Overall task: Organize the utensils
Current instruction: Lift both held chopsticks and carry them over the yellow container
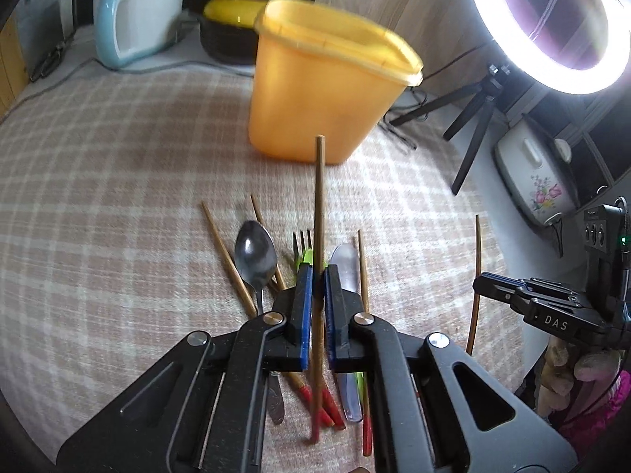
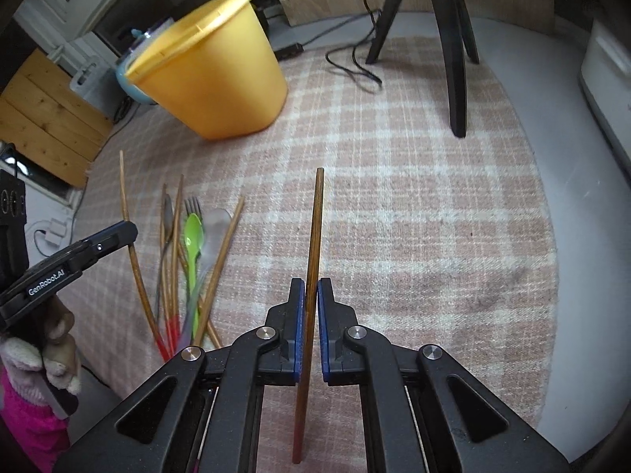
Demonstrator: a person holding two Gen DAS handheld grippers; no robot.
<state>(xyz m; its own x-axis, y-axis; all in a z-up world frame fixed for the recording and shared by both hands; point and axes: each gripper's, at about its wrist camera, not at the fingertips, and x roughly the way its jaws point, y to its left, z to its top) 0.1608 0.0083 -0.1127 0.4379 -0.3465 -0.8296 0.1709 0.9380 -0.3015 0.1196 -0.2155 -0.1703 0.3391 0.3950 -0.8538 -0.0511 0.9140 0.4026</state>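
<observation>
My left gripper is shut on a brown chopstick that points forward at the yellow plastic container. Under it on the checked cloth lies a pile of utensils: a metal spoon, a fork, a clear plastic spoon, a green spoon and several red-tipped chopsticks. My right gripper is shut on another brown chopstick held above the cloth. The pile lies to its left, the yellow container at far left. The right gripper also shows in the left wrist view.
A ring light on a black tripod stands at the back right with cables on the cloth. A white-and-blue kettle, a dark pot with a yellow lid and a flowered white appliance ring the table.
</observation>
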